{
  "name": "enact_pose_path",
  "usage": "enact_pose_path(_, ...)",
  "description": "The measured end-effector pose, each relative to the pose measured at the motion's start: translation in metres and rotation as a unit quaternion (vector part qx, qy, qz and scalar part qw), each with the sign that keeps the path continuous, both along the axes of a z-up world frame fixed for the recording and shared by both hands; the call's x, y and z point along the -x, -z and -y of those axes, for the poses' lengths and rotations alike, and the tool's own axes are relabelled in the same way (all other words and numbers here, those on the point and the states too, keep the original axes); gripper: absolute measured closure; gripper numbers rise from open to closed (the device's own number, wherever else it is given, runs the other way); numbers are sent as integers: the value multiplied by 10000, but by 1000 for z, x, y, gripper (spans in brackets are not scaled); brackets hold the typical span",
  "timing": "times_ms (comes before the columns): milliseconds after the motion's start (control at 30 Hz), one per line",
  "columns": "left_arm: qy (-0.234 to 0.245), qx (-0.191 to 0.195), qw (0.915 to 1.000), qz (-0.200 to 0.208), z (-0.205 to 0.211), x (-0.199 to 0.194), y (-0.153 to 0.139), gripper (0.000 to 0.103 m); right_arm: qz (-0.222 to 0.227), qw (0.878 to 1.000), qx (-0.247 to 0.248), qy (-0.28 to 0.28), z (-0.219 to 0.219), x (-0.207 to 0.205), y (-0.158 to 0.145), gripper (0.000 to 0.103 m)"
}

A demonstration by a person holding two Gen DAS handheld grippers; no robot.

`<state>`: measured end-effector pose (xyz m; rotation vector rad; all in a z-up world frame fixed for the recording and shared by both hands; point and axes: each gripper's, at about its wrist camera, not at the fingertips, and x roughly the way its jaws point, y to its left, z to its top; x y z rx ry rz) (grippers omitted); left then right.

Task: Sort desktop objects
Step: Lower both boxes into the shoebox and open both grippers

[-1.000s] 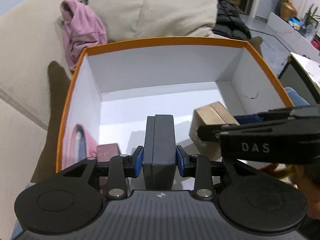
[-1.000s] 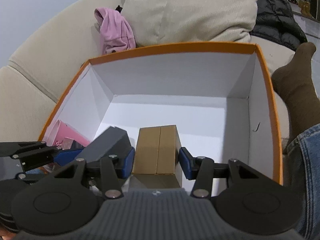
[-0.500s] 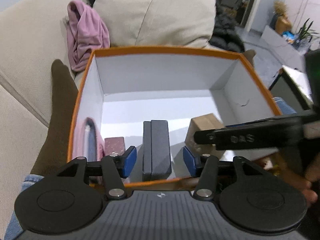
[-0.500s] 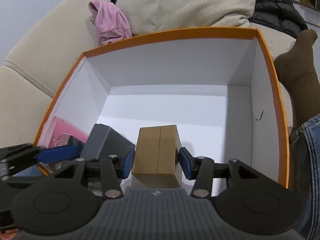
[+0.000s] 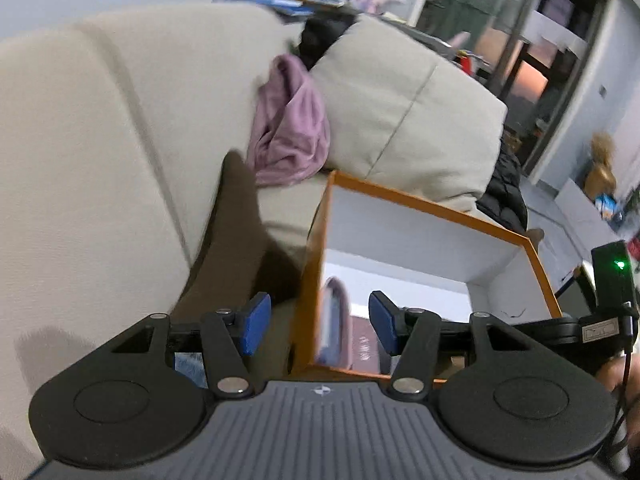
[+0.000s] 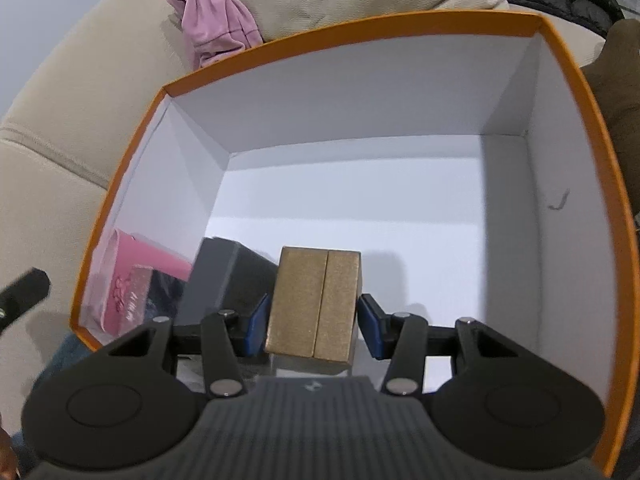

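An orange box with white inside (image 6: 404, 28) stands on the sofa; it also shows in the left wrist view (image 5: 436, 216). In the right wrist view my right gripper (image 6: 314, 322) is inside the box around a gold box (image 6: 316, 304), its blue pads just beside the sides with small gaps. A dark grey box (image 6: 228, 276) lies left of the gold one, and a pink item (image 6: 132, 276) leans at the left wall. My left gripper (image 5: 320, 322) is open and empty, raised above the box's near left corner.
Beige sofa cushions (image 5: 400, 112) and a pink cloth (image 5: 288, 128) lie behind the box. A brown-socked foot (image 6: 624, 92) rests at the right of the box. Black clothing (image 5: 504, 196) lies at the far right.
My left gripper let go of the dark grey box, opened, and pulled up and left out of the orange box. My right gripper's pads have eased off the gold box.
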<state>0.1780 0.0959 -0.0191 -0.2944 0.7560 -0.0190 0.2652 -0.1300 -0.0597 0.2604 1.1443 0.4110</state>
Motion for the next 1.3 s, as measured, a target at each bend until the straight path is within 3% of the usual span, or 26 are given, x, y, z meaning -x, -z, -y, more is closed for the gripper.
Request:
enact_pose_path(167, 139, 335, 9993, -88, -7, -4, 17, 62, 65, 10000, -12, 37, -17, -5, -2, 53)
enact_pose_path(467, 319, 567, 9979, -27, -9, 0, 25, 64, 119, 9994, 121, -308, -43, -1, -3, 53)
enact_pose_path(600, 322, 586, 9978, -15, -8, 0, 25, 64, -83, 9995, 107, -283, -39, -4, 0, 52)
enact_pose_path(833, 299, 602, 9977, -25, -8, 2, 26, 64, -326, 9982, -506, -73, -17, -5, -4, 50)
enact_pose_path(900, 301, 590, 9978, -20, -7, 1, 25, 64, -373, 9971, -659, 57, -11, -7, -4, 53)
enact_pose_path(967, 304, 554, 9980, -18, -6, 1, 25, 64, -423, 9959, -768, 234, -6, -10, -2, 73)
enact_pose_path(1300, 320, 360, 9988, -44, 0, 1, 23, 65, -779, 9923, -870, 408, -6, -8, 7, 77)
